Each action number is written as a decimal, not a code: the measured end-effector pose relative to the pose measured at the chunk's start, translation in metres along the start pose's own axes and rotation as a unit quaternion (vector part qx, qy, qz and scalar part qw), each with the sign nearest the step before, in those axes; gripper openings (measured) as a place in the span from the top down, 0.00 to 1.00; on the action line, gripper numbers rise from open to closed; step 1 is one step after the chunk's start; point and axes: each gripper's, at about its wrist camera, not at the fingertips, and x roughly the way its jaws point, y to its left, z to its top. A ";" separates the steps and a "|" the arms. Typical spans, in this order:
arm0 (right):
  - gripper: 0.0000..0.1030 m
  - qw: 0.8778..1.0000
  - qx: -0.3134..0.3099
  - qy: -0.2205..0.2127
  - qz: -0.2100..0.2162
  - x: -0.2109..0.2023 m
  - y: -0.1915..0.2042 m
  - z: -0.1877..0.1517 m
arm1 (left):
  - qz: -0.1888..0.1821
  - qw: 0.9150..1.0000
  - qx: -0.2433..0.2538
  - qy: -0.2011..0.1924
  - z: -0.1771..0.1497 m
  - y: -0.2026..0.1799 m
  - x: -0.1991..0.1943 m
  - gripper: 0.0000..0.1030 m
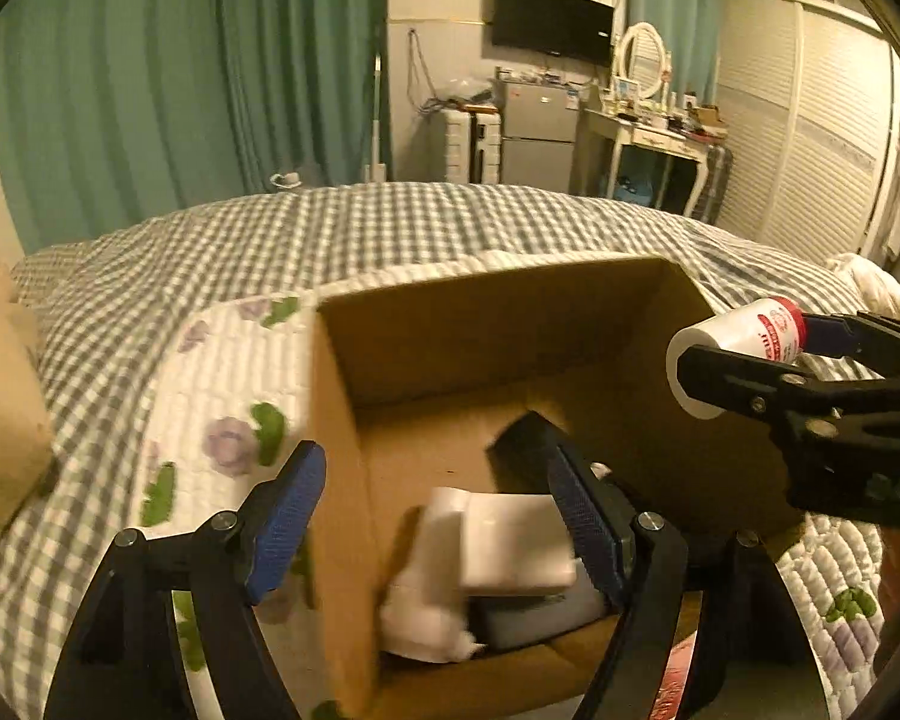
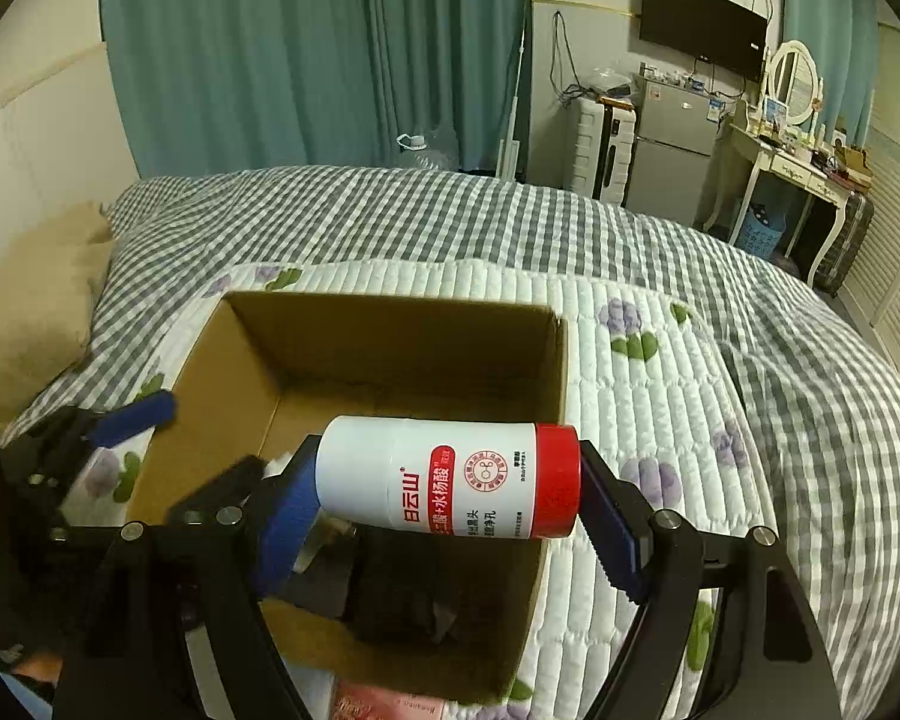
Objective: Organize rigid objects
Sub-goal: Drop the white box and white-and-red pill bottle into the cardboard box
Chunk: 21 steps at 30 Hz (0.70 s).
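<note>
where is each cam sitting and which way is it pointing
Left wrist: rides the left gripper, facing the room's far wall and down into the cardboard box; its open fingers straddle the box's left wall, and the right gripper shows at the right.
Right wrist: rides the right gripper, above the box, clamping the white bottle; the left gripper shows at the left.
Shared: box, bottle, bed, TV wall.

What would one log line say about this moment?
right tongs: shut on white bottle, sideways above cardboard box | left tongs: open, straddling box's left wall | box: holds white and dark items
</note>
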 end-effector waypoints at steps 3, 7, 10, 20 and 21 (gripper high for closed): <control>0.23 1.000 -0.005 0.012 -0.009 0.020 0.003 0.007 | 0.011 1.000 -0.003 -0.006 0.003 0.009 -0.002 0.24; 0.23 0.999 -0.026 0.010 -0.028 0.039 0.009 0.014 | 0.002 1.000 -0.010 -0.008 0.004 0.013 -0.003 0.24; 0.20 0.999 -0.026 0.000 -0.033 0.045 0.012 0.019 | 0.001 1.000 -0.010 -0.015 0.004 0.014 -0.008 0.24; 0.10 0.999 -0.006 -0.046 -0.024 -0.039 0.003 0.018 | -0.007 0.999 -0.003 -0.048 -0.004 0.011 -0.070 0.20; 0.09 0.998 -0.004 -0.051 -0.028 -0.053 0.003 0.014 | -0.008 0.999 -0.001 -0.051 -0.006 0.010 -0.079 0.17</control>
